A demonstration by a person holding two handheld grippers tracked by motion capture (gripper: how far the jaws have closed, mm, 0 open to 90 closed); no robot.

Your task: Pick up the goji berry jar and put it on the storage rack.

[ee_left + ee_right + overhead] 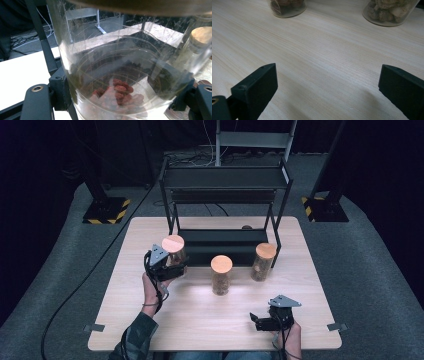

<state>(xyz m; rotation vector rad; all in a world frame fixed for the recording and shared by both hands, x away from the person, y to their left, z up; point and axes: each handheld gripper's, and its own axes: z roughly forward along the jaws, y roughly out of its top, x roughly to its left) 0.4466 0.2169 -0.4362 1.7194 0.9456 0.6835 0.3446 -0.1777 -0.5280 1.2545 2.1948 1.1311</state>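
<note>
Clear glass is crowding my left gripper view, where my left gripper (120, 100) is clamping the jar (117, 62) between its two black fingers (37, 102), one pressing each side of the wall. Reddish-brown pieces (120, 93) are lying in a small heap at the bottom of that jar, and its wooden lid (140, 6) is crossing the top of the frame. From the high view, I am holding this jar (175, 252) with my left gripper (167, 265) at the left front corner of the black rack (225, 195), whose lower shelf is sitting at the back of the worktop (200, 315); whether the jar's base is touching the wood I cannot tell.

Two more lidded jars are standing in front of the rack: the middle jar (221, 275) well forward of the shelf, and the right jar (263, 262) just beside the rack's right front leg. Both are well apart from my grip.

My right gripper (255, 319) is resting low near the front right of the worktop, its fingers (254, 87) spread wide with nothing between them. Bare pale wood (324, 62) is stretching ahead of them in the right gripper view, with the bases of the two standing jars (287, 7) at the far edge.
</note>
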